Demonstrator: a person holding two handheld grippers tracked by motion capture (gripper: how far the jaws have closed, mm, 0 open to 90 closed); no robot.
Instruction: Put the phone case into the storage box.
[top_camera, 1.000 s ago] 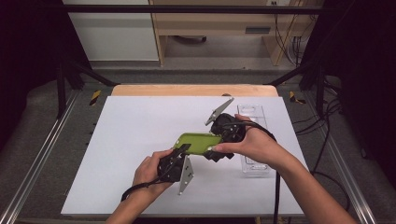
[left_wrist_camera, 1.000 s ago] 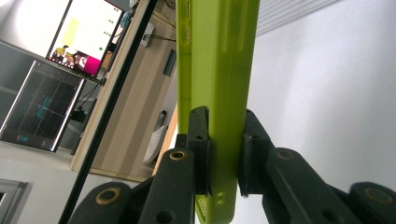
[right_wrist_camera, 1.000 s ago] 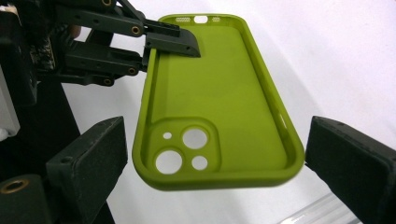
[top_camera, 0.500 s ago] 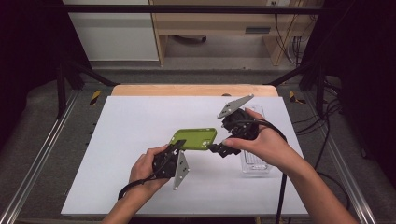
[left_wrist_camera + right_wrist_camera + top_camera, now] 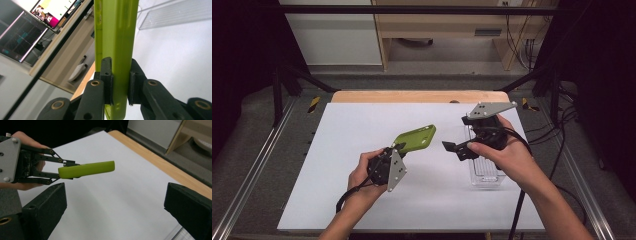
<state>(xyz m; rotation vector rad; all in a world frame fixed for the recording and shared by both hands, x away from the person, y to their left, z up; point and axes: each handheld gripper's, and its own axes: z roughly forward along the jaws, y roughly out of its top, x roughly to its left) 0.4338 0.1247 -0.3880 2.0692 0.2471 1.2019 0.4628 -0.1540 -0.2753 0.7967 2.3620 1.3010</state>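
A lime-green phone case [image 5: 414, 137] is held above the white table, its far end raised. My left gripper [image 5: 398, 148] is shut on its near end. In the left gripper view the case [image 5: 117, 37] stands on edge between the two black pads [image 5: 107, 82], which press on both of its faces. My right gripper [image 5: 453, 147] hovers a short way to the right of the case, apart from it. Its jaws have just been opening and nothing lies between them. In the right gripper view its own gripper [image 5: 116, 195] stands wide, with the case [image 5: 87, 169] farther off in the left gripper [image 5: 66, 170].
A clear plastic box [image 5: 484, 172] lies on the white table sheet [image 5: 337, 150] under my right hand. A wooden edge [image 5: 412, 96] runs along the back of the table. Metal rails and cables flank both sides.
The right gripper has come off the case's right end and drawn back to the right. The left gripper still grips the case, whose far end has lifted.
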